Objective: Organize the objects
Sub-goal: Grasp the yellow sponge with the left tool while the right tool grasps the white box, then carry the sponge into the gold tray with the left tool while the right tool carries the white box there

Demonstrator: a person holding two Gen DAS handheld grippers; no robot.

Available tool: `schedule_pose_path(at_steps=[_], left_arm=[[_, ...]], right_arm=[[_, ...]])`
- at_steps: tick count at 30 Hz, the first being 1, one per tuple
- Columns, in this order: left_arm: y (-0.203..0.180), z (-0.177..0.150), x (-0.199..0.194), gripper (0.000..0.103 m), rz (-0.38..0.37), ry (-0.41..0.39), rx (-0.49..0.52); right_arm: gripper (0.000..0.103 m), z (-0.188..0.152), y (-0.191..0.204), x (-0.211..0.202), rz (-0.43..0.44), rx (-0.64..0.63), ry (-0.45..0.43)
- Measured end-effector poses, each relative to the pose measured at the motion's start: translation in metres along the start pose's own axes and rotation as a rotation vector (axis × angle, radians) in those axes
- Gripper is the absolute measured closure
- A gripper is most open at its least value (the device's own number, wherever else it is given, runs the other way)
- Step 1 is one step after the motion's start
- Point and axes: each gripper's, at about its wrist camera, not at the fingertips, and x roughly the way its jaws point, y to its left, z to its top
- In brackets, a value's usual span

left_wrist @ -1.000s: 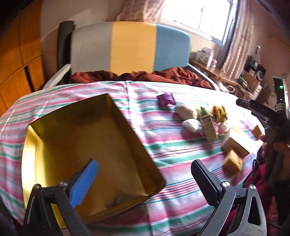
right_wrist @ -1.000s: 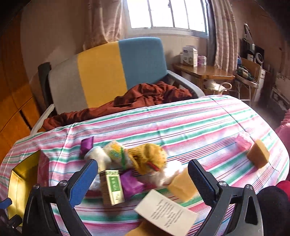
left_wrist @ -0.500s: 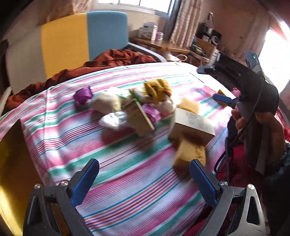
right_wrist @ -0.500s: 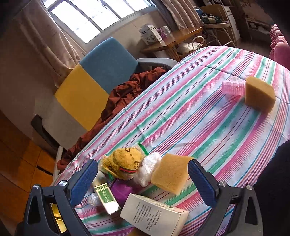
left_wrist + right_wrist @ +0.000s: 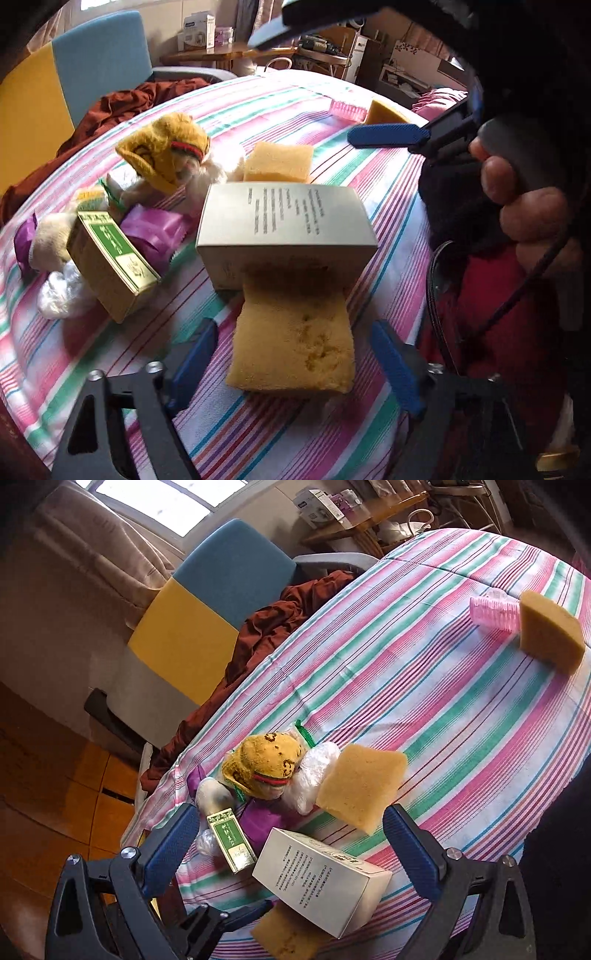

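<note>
A yellow sponge (image 5: pixel 295 343) lies at the near edge of the striped table (image 5: pixel 369 110), its far end against a white printed box (image 5: pixel 284 218). My left gripper (image 5: pixel 295 358) straddles this sponge, pointing steeply down. Its jaws are closing, and a gap still shows at each blue pad. My right gripper (image 5: pixel 290 812) hovers open above the white box (image 5: pixel 321 875) with nothing between its fingers. A hand (image 5: pixel 524 206) holds it, in the left wrist view. The left gripper's dark fingers (image 5: pixel 236 915) show beside the sponge (image 5: pixel 284 938).
Behind the box sit a green-labelled carton (image 5: pixel 110 258), a purple packet (image 5: pixel 151 232), a yellow plush cap (image 5: pixel 166 147), a clear bag (image 5: pixel 314 771) and a second sponge (image 5: pixel 279 162). Farther right lie a pink comb (image 5: pixel 495 613) and a third sponge (image 5: pixel 550 631). A blue-and-yellow chair (image 5: pixel 221 590) holds brown cloth.
My left gripper swung right from the gold tray across the pile, dropped onto the near sponge, and its jaws narrowed. The right gripper rolled and tilted down, then held still.
</note>
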Motion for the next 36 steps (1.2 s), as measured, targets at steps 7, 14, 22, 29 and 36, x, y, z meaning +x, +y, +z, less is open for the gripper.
schedule_pose_path(at_steps=[7, 14, 22, 29, 36], left_arm=[[0.035, -0.031, -0.019, 0.046, -0.017, -0.053, -0.157], [0.061, -0.078, -0.049, 0.046, 0.062, -0.102, -0.235], [0.068, -0.095, -0.055, 0.046, 0.083, -0.131, -0.278], [0.068, -0.108, -0.064, 0.047, 0.1, -0.15, -0.291], [0.064, -0.103, -0.084, 0.047, 0.11, -0.196, -0.351]], right_arm=[[0.001, -0.004, 0.012, 0.018, -0.058, -0.075, 0.103], [0.001, -0.015, 0.028, 0.049, -0.173, -0.203, 0.262], [0.014, -0.046, 0.051, 0.081, -0.379, -0.411, 0.433], [0.049, -0.065, 0.06, 0.084, -0.441, -0.489, 0.445], [0.049, -0.078, 0.068, 0.07, -0.354, -0.474, 0.377]])
